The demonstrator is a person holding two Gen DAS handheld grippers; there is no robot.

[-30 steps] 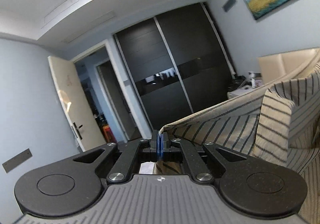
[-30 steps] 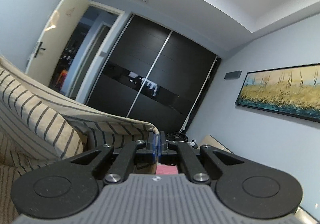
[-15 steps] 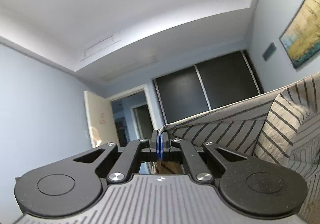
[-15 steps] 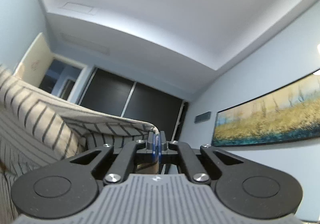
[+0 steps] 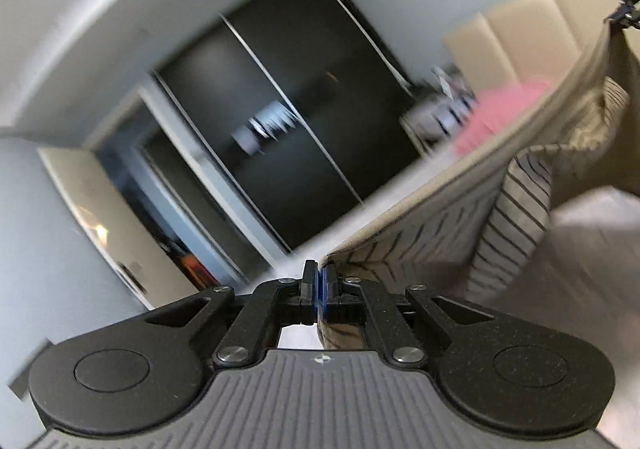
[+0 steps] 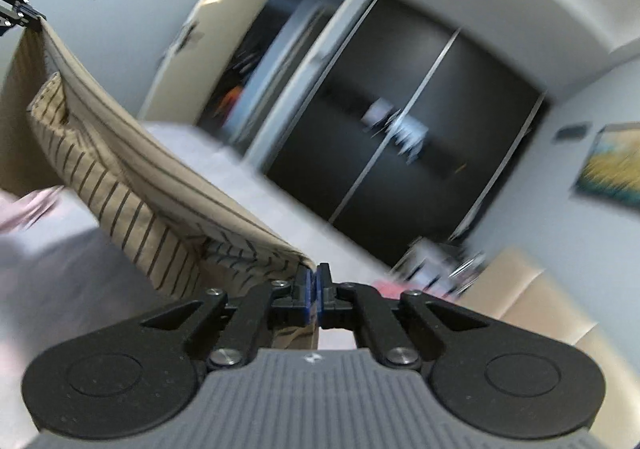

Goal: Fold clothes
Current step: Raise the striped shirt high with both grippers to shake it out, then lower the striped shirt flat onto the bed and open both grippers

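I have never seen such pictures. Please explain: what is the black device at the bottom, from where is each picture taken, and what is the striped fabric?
A person holds two hand-held grippers, each carrying a wide-angle camera that looks along its two fingers. One picture comes from the left gripper, the other from the right gripper. Both are shut on a beige striped garment, which hangs stretched between them above a pale surface, probably a bed. Something pink lies farther back, too blurred to name. Behind stand a dark sliding wardrobe and an open door.
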